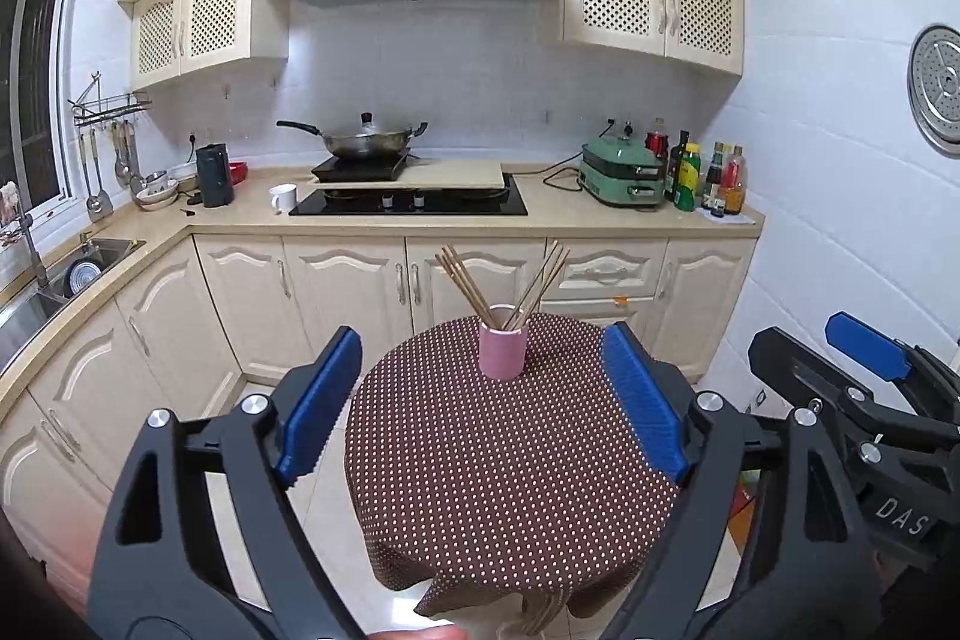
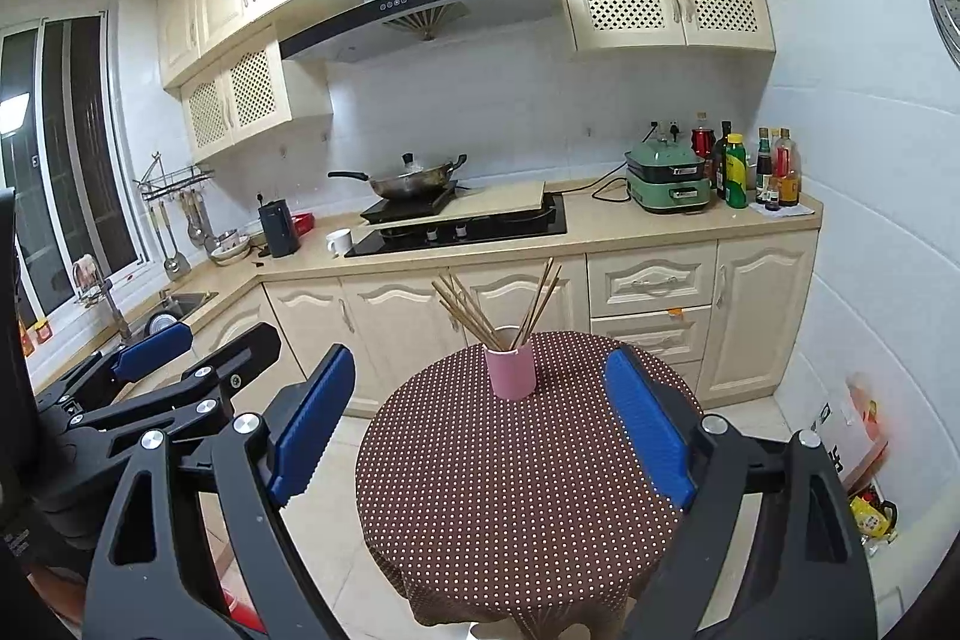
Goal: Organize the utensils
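Both claws, left point(image 1: 483, 400) and right point(image 2: 480, 418), gape wide and hold nothing. The chopsticks point(image 1: 510, 286) stand in the pink cup point(image 1: 503, 349) on the tabletop point(image 1: 510, 490), ahead of both claws. No loose utensils show; the task appears complete or nearly so.

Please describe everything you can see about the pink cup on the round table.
The pink cup is a plain, matte cylinder without a handle, standing upright near the far edge of the round table, on its brown dotted cloth. It holds wooden chopsticks that fan out in two bunches, left and right. Neither gripper touches it.
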`<action>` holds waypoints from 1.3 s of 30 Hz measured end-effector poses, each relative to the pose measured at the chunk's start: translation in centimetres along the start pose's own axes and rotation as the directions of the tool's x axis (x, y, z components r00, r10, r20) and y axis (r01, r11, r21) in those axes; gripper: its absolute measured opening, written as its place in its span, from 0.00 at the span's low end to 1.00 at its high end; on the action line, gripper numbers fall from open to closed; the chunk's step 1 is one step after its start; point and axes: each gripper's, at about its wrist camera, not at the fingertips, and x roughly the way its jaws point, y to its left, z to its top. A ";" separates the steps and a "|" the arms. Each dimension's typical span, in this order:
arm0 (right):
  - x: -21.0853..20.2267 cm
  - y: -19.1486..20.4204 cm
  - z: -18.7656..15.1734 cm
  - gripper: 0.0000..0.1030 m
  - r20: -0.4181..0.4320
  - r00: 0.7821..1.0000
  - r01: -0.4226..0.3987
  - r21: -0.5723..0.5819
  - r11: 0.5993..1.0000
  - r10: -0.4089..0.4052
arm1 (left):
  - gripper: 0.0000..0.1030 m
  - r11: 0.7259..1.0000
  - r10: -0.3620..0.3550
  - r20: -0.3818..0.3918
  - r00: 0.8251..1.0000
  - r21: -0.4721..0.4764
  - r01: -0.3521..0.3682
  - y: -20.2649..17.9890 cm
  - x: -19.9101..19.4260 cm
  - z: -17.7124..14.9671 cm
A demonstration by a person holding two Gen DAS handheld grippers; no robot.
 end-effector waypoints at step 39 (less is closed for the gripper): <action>1.3 -0.3 0.0 0.80 -0.039 0.999 0.034 0.025 0.999 -0.033 | 0.84 1.000 0.020 -0.059 0.998 -0.010 -0.020 0.1 2.3 0.2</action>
